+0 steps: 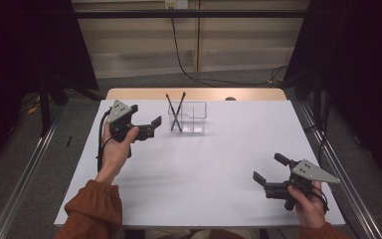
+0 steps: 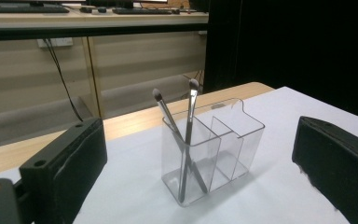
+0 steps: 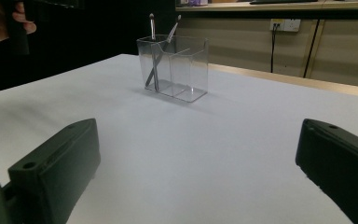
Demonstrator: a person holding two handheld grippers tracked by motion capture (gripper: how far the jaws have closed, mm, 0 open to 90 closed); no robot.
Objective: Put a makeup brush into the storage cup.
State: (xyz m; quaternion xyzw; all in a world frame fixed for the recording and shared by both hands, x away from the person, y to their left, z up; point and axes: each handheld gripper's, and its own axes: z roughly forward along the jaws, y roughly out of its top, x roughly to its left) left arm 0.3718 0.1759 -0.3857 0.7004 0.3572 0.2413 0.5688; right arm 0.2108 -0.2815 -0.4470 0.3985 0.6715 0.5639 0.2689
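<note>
We see a clear organizer (image 1: 188, 117) standing upright on the white table (image 1: 219, 174), near the middle of the far edge, divided into compartments. Two makeup brushes (image 2: 187, 140) stand in its left end compartment, bristles up, leaning across each other so that their handles cross inside the clear walls; the other compartments hold nothing we can make out. Just to the left of the organizer, near the far left corner, our left gripper (image 1: 146, 125) hovers with its jaws spread wide and nothing between them; in the left gripper view the organizer sits framed between the two black jaws, apart from both. Our right gripper (image 1: 268, 169) is well away, close to the near right corner of the table, held low over the surface with its jaws likewise wide apart and empty. In the right gripper view the organizer stands far off across the bare white tabletop.
</note>
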